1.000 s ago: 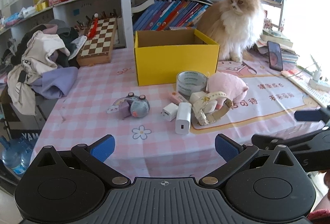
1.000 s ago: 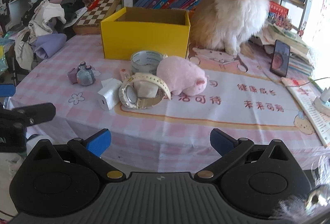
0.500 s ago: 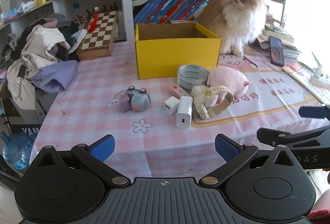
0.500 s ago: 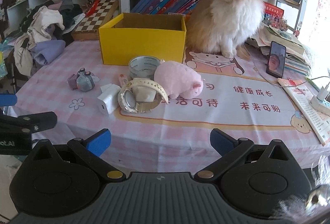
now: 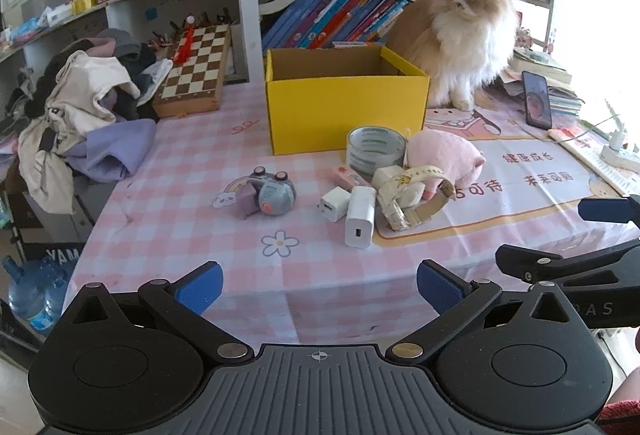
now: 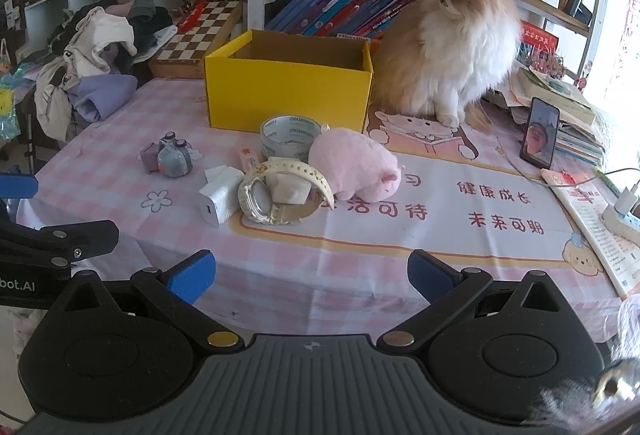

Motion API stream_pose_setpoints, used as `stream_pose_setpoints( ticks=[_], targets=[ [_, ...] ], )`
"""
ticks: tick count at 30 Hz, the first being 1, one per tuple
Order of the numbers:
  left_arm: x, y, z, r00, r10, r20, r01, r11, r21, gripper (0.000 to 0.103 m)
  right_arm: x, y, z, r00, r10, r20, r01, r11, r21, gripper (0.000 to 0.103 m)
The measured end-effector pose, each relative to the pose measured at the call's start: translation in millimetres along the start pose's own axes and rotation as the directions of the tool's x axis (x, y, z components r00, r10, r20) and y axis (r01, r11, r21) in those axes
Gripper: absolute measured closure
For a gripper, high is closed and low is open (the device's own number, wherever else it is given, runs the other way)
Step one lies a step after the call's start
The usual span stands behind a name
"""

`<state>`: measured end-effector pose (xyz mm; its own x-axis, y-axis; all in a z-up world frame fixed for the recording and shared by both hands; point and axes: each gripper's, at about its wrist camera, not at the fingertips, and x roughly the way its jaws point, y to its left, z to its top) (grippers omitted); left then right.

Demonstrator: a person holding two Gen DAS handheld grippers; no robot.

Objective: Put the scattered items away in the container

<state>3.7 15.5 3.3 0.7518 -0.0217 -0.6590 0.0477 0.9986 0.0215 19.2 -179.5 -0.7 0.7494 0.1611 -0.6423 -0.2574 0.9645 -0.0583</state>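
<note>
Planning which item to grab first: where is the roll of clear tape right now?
In both wrist views the roll of clear tape stands on the table, just in front of the yellow box, against the pink plush pig on its left side.

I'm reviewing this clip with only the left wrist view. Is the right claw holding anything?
Observer: No. In its own view the right claw is open and empty, pads wide apart.
Operator: What is that looped strap in front of the pink plush?
Observer: A watch. The right wrist view shows its round face, lying right next to the white charger.
</note>
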Motion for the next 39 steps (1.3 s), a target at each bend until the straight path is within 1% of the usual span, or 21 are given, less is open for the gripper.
stream_pose_setpoints(
  ticks=[5,7,11,13,17,22,25,28,30,33,39],
  targets=[
    [1.4,2.3,-0.2,1.000,0.001,-0.003,-0.001,1.000,-0.001,0.000,1.6,-1.7,0.7,1.000,0.002,-0.002,-0.002,1.000,0.006,0.000],
    [1.3,3.0,0.3,1.000,0.000,0.000,0.000,1.000,0.009,0.000,1.2,-2.1,1.8,1.000,0.011,0.016,-0.011,1.000,-0.006,0.000],
    [1.4,5.9,0.6,1.000,-0.004,0.000,0.004,1.000,-0.003,0.000,-1.2,1.2,7.5,0.996,0.028,0.089,-0.018,0.994,-0.110,0.000],
    [1.6,8.1,0.7,1.000,-0.003,-0.001,0.003,1.000,-0.009,0.000,0.0,1.6,12.4,0.996,0.039,0.080,-0.028,0.992,-0.127,0.000],
    [2.4,12.9,1.0,1.000,-0.001,-0.005,0.001,1.000,-0.020,0.000,2.0,4.5,17.5,0.996,0.070,0.059,-0.063,0.991,-0.116,0.000],
    [6.4,21.2,1.9,1.000,0.014,0.000,-0.014,0.999,-0.031,0.000,5.3,11.1,20.4,0.995,0.076,0.060,-0.067,0.986,-0.150,0.000],
    [7.1,24.7,3.3,1.000,0.019,0.013,-0.019,0.999,-0.033,0.000,5.8,9.9,23.6,0.996,0.064,0.065,-0.054,0.989,-0.135,0.000],
    [3.5,23.9,2.6,0.999,-0.011,0.039,0.012,1.000,-0.023,0.000,4.4,7.7,22.1,0.997,0.029,0.075,-0.021,0.995,-0.099,0.000],
    [0.7,21.1,0.6,0.998,-0.014,0.053,0.015,1.000,-0.012,0.000,3.5,7.4,17.1,0.998,0.011,0.069,-0.005,0.997,-0.079,0.000],
    [-0.9,17.5,-2.6,0.998,-0.019,0.054,0.019,1.000,0.003,0.000,2.6,8.6,9.9,0.999,0.021,0.042,-0.018,0.998,-0.066,0.000],
    [-3.6,21.0,-8.6,0.999,-0.002,0.054,0.003,1.000,-0.022,0.000,1.2,19.6,2.5,0.999,0.042,0.034,-0.039,0.997,-0.068,0.002]
  ],
)
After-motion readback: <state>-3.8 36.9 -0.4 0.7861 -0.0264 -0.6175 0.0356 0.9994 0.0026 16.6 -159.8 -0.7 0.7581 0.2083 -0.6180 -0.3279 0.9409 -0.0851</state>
